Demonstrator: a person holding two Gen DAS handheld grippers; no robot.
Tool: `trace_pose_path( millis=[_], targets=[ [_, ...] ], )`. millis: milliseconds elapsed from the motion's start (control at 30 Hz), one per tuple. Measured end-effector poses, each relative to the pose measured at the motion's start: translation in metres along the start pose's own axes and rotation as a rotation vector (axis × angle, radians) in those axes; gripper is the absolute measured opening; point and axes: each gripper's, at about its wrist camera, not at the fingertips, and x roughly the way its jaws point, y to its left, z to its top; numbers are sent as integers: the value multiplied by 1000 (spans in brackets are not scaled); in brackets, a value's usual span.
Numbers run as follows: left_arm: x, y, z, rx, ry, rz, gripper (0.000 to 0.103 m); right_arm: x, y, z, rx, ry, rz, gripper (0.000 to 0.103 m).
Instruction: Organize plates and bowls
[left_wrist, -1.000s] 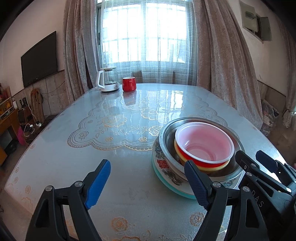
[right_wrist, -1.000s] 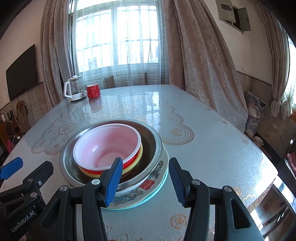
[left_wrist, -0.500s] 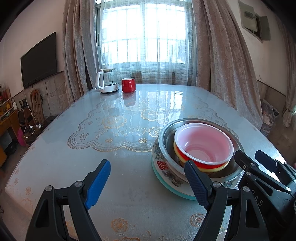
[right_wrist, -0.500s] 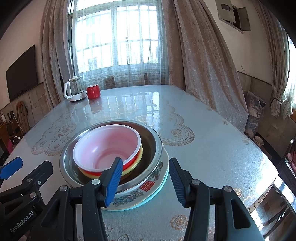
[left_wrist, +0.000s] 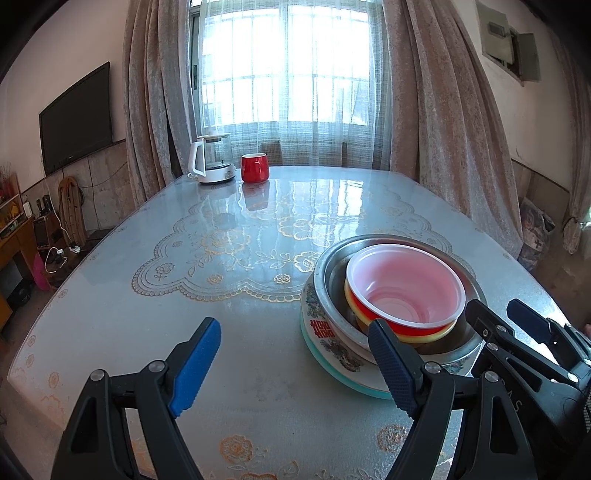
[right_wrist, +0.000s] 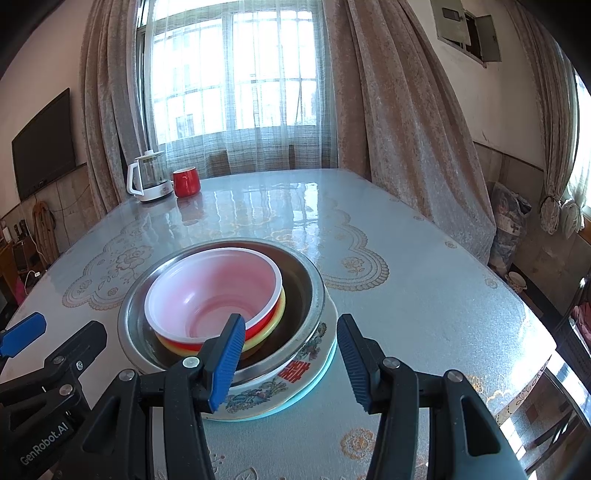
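The nested stack is sitting near the table's right edge: a pink-lined red bowl in a yellow bowl, inside a steel basin on a floral plate. Both the left gripper and right gripper are hovering with jaws apart and empty; the stack looks finished, so any nudge should be pushing the plate's rim, low and gently.

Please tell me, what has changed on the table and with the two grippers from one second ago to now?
Nothing visibly changed. The left gripper and right gripper hang open and empty in the same places, and the nested bowls on the plate have not moved.
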Motion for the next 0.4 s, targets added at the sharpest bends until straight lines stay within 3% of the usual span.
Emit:
trace_pose_path(
  millis=[400],
  targets=[
    [5, 10, 1, -18, -13, -4, 82, -2, -1, 2, -10, -24, 8, 53]
  ],
)
